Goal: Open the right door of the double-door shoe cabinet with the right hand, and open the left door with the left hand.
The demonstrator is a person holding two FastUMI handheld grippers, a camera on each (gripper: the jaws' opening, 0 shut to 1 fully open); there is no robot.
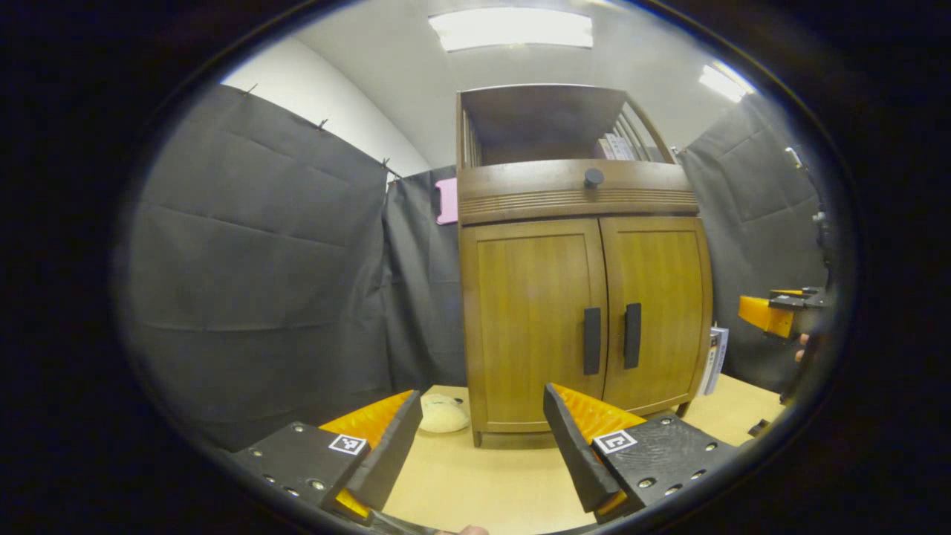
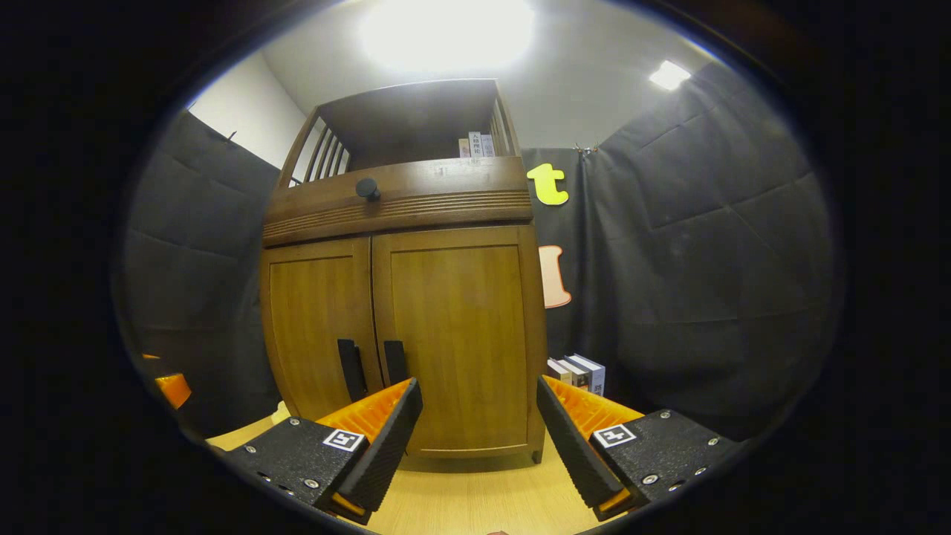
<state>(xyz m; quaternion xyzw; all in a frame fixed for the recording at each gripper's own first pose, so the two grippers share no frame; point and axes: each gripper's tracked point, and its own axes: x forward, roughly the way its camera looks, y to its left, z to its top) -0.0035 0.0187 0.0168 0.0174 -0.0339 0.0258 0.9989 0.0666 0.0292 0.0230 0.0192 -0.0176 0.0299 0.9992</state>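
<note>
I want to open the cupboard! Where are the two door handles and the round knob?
left door handle point(image 1: 591, 340): left gripper view, its middle.
right door handle point(image 1: 632, 335): left gripper view, its middle.
round knob point(image 1: 594, 177): left gripper view, its face.

The room is lit from above by ceiling panels point(image 1: 511, 28); in the right gripper view one panel point(image 2: 446, 31) blows out into white glare with no outline left. The shoe cabinet point(image 1: 579, 297) takes even, warm light on its doors, while its open top shelf point(image 1: 542, 126) sits in shadow. The table point(image 1: 483, 483) shows a soft shadow under the cabinet's base. Both views bend hard at the rim, bowing straight edges, and turn dim and slightly soft there.
</note>
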